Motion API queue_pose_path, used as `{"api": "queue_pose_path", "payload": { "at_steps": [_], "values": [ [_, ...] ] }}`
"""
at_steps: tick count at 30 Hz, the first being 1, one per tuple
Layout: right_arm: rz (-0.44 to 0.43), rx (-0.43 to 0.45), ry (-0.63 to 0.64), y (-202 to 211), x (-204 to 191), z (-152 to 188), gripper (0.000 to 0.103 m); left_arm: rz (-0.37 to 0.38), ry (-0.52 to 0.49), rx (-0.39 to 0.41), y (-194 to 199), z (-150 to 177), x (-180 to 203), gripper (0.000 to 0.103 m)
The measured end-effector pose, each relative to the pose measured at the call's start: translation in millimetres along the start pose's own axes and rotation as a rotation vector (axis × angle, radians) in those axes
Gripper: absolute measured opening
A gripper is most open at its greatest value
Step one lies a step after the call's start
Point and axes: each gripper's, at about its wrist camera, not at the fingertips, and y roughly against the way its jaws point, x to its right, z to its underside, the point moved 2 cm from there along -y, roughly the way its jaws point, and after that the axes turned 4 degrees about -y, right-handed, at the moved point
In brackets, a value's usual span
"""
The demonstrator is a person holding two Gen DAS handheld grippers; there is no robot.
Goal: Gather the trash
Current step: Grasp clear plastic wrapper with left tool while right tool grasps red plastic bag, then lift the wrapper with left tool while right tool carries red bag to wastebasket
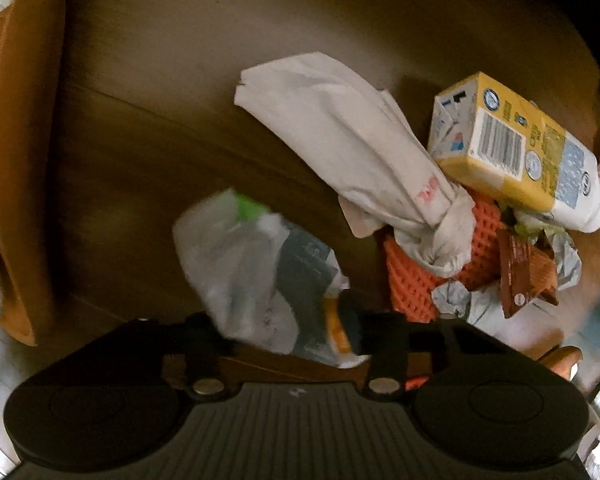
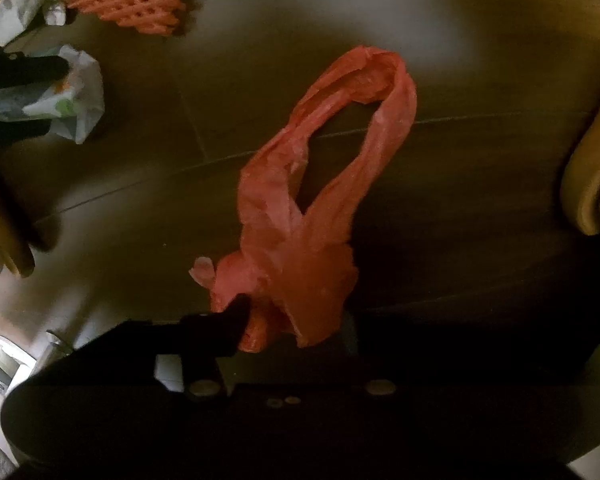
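Brown tabletop [image 1: 180,80] lies under both your grippers. Your left gripper [image 1: 288,328] has its jaws partly closed around a crumpled clear wrapper [image 1: 252,264], beside the white bag [image 1: 352,136], yellow carton [image 1: 512,148] and orange mesh [image 1: 416,280]. Your right gripper [image 2: 292,328] has its jaws partly closed on the knotted end of a red bag [image 2: 300,216], whose loop lies flat ahead.
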Motion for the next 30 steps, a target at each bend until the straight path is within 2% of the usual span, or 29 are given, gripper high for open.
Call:
{"api": "queue_pose_path", "payload": {
  "at_steps": [2,3,4,7,10,14,19,25,30],
  "values": [
    [-0.001,0.011,0.011,3.6,-3.1,-0.9,0.021,0.039,0.02,0.005,2.0,4.1,-0.9,0.032],
    [0.001,0.017,0.015,6.2,-4.0,-1.0,0.017,0.057,0.027,0.012,2.9,7.4,-0.9,0.028],
    [0.003,0.023,0.016,8.3,-4.6,-0.7,0.013,0.064,0.024,0.021,1.5,12.3,-0.3,0.02],
    [0.019,0.053,0.028,19.0,-5.7,1.0,0.009,0.056,-0.01,0.042,10.6,20.0,7.7,0.012],
    [0.036,0.1,0.031,35.0,-9.8,4.7,0.007,0.048,-0.027,0.062,23.0,29.1,14.1,0.008],
    [0.036,0.177,0.036,71.7,-13.6,14.9,0.007,0.023,-0.045,0.079,48.4,44.4,25.0,0.007],
    [0.01,0.286,0.035,124.9,-13.6,39.1,0.006,0.01,-0.126,0.13,89.6,63.0,32.7,0.007],
    [-0.022,0.476,0.072,189.3,-18.4,75.3,0.006,0.029,-0.217,0.208,141.1,87.7,40.2,0.007],
    [-0.039,0.646,0.111,240.4,-24.2,106.3,0.005,0.049,-0.316,0.312,196.4,114.2,45.7,0.007]
  ]
}}
